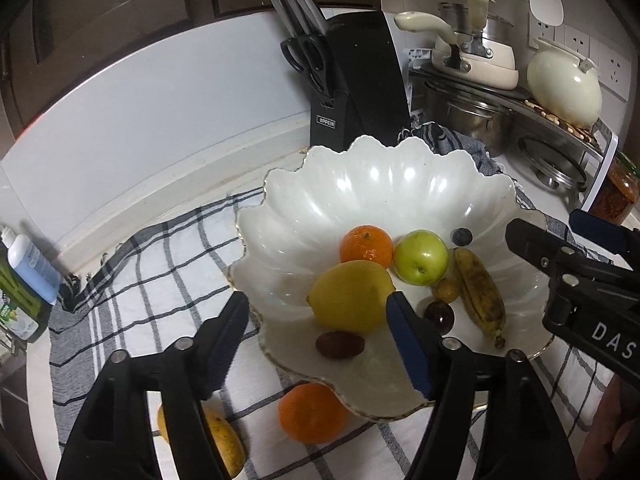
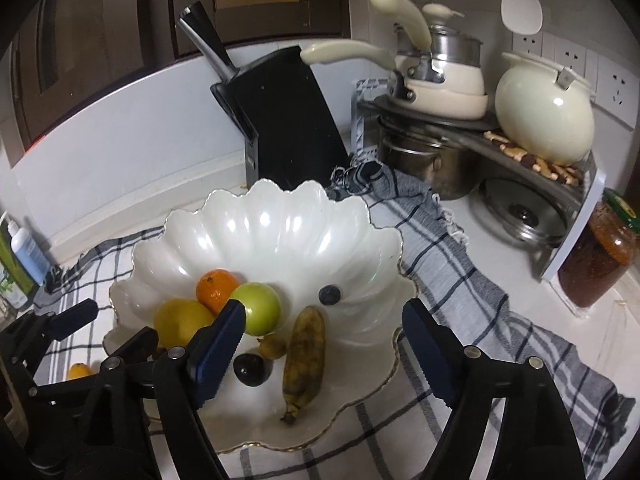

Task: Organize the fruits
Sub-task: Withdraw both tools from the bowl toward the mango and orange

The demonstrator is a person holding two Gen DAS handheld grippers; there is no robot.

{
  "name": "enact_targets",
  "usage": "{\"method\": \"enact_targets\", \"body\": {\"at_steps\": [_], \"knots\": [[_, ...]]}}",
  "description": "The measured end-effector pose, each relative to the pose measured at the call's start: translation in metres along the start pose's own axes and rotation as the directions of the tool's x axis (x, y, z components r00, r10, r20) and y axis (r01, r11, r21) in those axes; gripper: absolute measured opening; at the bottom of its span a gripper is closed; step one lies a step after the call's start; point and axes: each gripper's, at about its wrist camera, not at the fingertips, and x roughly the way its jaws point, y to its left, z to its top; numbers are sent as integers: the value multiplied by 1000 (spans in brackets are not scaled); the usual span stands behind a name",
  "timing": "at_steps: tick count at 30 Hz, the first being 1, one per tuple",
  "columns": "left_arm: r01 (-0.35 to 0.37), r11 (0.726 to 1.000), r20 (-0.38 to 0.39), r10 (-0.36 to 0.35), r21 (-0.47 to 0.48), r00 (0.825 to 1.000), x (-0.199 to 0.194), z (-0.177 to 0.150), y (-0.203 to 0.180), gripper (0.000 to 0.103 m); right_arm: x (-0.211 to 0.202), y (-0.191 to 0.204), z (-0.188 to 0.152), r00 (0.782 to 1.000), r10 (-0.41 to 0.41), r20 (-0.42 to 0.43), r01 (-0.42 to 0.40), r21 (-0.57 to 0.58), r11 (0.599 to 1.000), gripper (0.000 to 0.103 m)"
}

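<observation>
1. I'm holding my right gripper [image 2: 324, 336] wide open and empty over the white scalloped bowl [image 2: 280, 224].
2. Lying in the bowl: orange [image 2: 216, 284], green apple [image 2: 262, 306], lemon [image 2: 180, 320], blueberry [image 2: 330, 294], spotted banana [image 2: 306, 356], dark plum [image 2: 250, 368].
3. My left gripper [image 2: 100, 328] is showing at the bowl's left edge, also open.
4. The bowl is sitting on a checked cloth [image 2: 480, 292]; a knife block [image 2: 288, 120] is standing behind it.

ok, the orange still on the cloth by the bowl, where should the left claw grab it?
Take the loose orange across its widest middle, coming straight down from above. It is round, so any pair of opposite sides works, but the bowl rim overhangs its far side; set the fingers left and right of it. The left claw is open.
</observation>
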Motion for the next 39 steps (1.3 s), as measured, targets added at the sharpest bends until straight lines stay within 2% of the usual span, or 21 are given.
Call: {"method": "enact_targets", "body": {"at_steps": [2, 5, 13, 21, 39], "knots": [[-10, 1000, 13, 10, -5, 1000, -6, 0, 2, 85, -5, 2, 1, 1000, -3, 7, 3, -2, 1000, 83], [-16, 1000, 24, 16, -16, 1000, -13, 0, 7, 91, -12, 6, 2, 1000, -7, 16, 7, -7, 1000, 84], [-22, 999, 53, 23, -37, 998, -36, -5, 18, 95, -37, 18, 3, 999, -1, 46, 1, -8, 1000, 86], [-27, 995, 58, 32, -91, 998, -54, -16, 43, 96, -55, 38, -1, 999, 10, 50, -9, -23, 1000, 87], [-97, 981, 57, 107, -168, 993, -77, -54, 102, 96, -72, 97, -24, 998, 25, 49, -22, -58, 998, 87]]}}
